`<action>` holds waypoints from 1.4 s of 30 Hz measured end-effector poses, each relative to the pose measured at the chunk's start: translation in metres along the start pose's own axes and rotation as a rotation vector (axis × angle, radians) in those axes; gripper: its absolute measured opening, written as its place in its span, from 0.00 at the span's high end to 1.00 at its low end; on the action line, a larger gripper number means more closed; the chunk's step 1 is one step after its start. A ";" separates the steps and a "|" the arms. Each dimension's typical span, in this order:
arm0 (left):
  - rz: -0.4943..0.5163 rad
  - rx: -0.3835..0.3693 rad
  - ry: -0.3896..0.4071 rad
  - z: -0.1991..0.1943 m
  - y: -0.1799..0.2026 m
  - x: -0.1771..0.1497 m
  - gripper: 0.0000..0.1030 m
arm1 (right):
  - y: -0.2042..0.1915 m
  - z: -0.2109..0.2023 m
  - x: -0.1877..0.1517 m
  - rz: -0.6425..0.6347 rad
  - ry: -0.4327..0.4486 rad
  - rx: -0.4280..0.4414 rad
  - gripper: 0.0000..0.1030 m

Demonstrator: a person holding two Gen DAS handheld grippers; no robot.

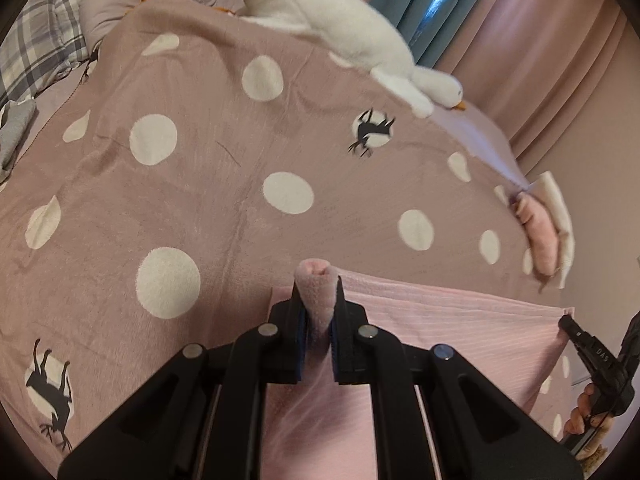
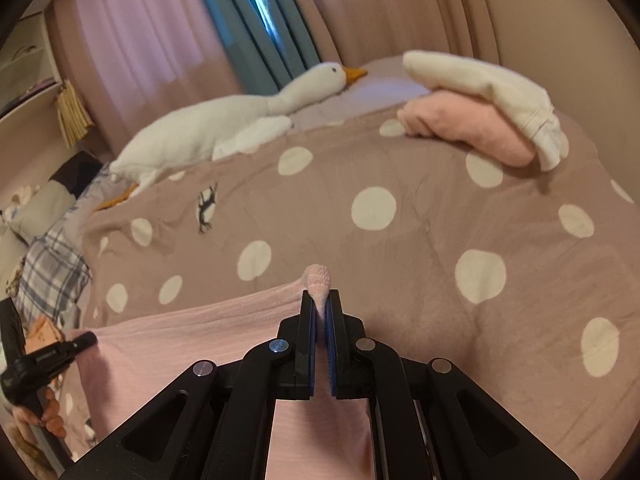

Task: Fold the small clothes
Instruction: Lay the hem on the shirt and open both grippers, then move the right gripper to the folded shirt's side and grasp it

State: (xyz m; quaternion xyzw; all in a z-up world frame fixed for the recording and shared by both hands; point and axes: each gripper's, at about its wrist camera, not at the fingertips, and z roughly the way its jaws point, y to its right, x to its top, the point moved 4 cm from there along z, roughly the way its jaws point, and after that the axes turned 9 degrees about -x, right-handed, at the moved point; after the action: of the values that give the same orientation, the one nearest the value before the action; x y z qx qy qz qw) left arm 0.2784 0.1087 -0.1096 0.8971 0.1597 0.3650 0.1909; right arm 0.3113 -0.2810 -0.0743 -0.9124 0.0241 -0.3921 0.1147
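Note:
A pink ribbed garment hangs stretched between my two grippers above the polka-dot blanket. My left gripper is shut on one bunched corner, which pokes out past the fingertips. My right gripper is shut on the other corner of the same pink garment. In the left wrist view the right gripper shows at the far right edge with a hand under it. The right wrist view catches the left gripper at its far left.
A white goose plush lies along the far side of the bed. Folded pink and cream clothes are stacked at the blanket's far right corner. A plaid pillow sits far left. Pink and teal curtains hang behind.

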 end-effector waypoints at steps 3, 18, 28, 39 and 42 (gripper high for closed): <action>-0.007 0.010 -0.029 0.018 -0.006 0.002 0.91 | 0.000 0.019 -0.001 -0.003 -0.028 -0.024 0.94; -0.007 0.142 -0.172 0.090 -0.046 -0.013 0.79 | 0.017 0.099 -0.028 0.021 -0.218 -0.136 0.94; -0.008 0.231 -0.095 0.045 -0.058 -0.019 0.26 | 0.043 0.086 -0.038 0.080 -0.233 -0.195 0.85; -0.075 0.197 -0.012 -0.035 -0.053 -0.059 0.12 | 0.056 0.008 -0.066 0.115 -0.181 -0.154 0.27; -0.116 0.160 0.003 -0.053 -0.049 -0.078 0.10 | 0.059 -0.017 -0.077 0.131 -0.163 -0.134 0.25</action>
State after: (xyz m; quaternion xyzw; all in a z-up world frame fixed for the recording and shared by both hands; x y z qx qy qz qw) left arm 0.1801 0.1306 -0.1432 0.8982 0.2402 0.3408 0.1394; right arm 0.2483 -0.3310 -0.1308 -0.9433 0.1005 -0.3060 0.0803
